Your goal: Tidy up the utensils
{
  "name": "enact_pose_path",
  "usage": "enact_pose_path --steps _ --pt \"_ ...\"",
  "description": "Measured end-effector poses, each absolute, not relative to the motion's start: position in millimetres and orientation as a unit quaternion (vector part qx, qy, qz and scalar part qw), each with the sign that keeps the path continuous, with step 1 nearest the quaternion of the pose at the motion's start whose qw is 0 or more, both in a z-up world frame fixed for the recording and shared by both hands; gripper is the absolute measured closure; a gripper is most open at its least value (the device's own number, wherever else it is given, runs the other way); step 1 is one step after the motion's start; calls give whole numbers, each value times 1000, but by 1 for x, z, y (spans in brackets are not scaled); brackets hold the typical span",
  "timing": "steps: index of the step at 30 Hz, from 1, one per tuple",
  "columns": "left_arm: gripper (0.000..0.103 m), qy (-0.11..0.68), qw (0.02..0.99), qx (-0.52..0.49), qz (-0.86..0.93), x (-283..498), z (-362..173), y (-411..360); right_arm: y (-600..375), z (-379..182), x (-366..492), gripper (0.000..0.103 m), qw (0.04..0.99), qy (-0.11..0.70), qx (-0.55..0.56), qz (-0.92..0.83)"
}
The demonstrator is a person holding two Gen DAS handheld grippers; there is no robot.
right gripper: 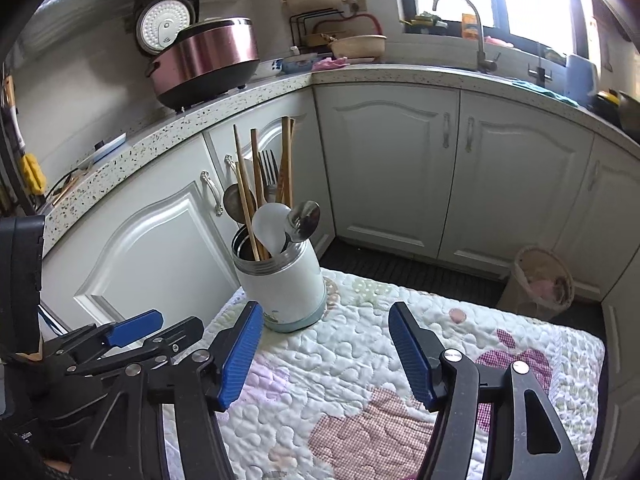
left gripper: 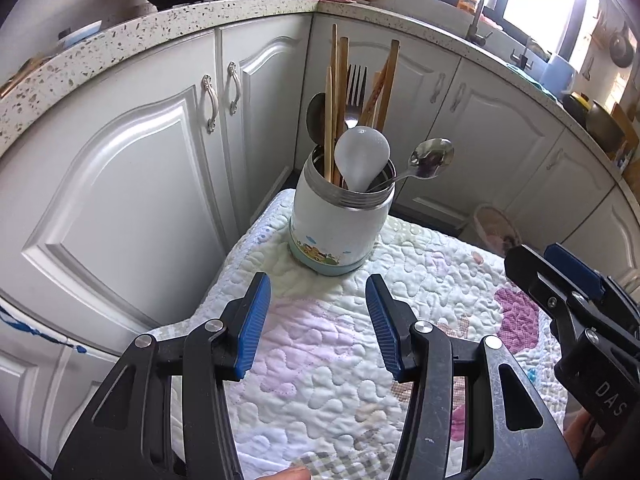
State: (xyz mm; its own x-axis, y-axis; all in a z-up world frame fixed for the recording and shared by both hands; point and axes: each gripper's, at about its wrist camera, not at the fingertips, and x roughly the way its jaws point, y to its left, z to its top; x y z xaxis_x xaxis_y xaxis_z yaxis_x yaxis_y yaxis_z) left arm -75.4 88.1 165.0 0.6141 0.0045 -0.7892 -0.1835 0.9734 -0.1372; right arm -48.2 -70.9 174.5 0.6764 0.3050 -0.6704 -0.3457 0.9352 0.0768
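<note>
A white insulated jar stands on the quilted cloth near its far left corner. Out of it stick wooden chopsticks, a metal fork, a white plastic spoon and metal spoons. My left gripper hovers in front of the jar, open, with nothing between its blue pads. My right gripper stands open to the right of the jar, likewise empty. Each gripper shows at the edge of the other's view.
White cabinet doors run close behind the cloth, under a speckled counter. On the counter sit a pink rice cooker and a sink tap. A small basket bin stands on the floor at right.
</note>
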Motion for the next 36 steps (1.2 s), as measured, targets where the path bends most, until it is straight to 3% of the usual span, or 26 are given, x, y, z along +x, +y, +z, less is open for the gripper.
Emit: enact_pose_path --steps 36 --pt "54 429 897 -73 75 -79 171 83 -66 169 -52 34 908 377 -34 180"
